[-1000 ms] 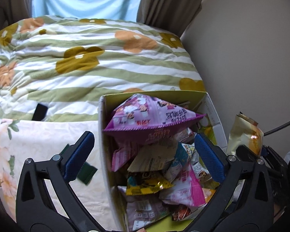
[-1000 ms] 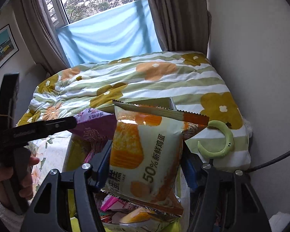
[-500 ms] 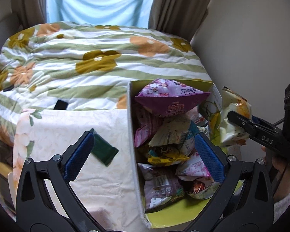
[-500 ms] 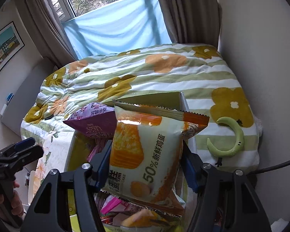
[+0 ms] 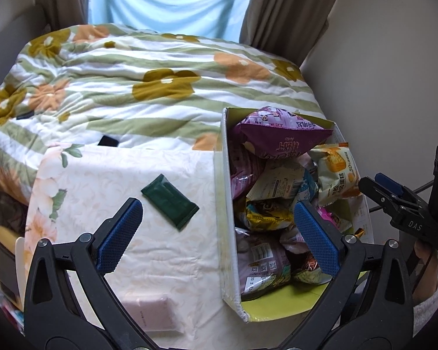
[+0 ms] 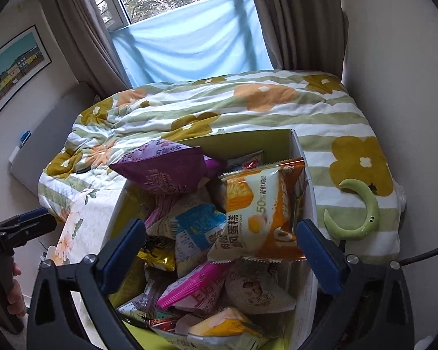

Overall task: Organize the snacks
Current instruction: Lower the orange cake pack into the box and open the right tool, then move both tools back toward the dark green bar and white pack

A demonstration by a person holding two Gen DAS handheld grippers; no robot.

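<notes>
one snack box [image 5: 229, 233], one green packet [image 5: 170, 201], two claws [image 5: 219, 230] [image 6: 220, 246].

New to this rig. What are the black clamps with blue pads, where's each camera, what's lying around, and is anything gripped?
No robot arm here: a person holds a two-finger clamp in each hand, with a fisheye camera on each looking along its fingers.

Left-wrist view: the left gripper is open and empty, straddling the wall of the snack box. A dark green packet lies outside the box on the floral cloth, which lies beside a flowered quilt.

Right-wrist view: the right gripper hovers over the box, its jaws opening. The orange egg-cake packet lies between them on the pile, untouched by the pads. A purple bag tops the heap; a green crescent lies on the quilt.
</notes>
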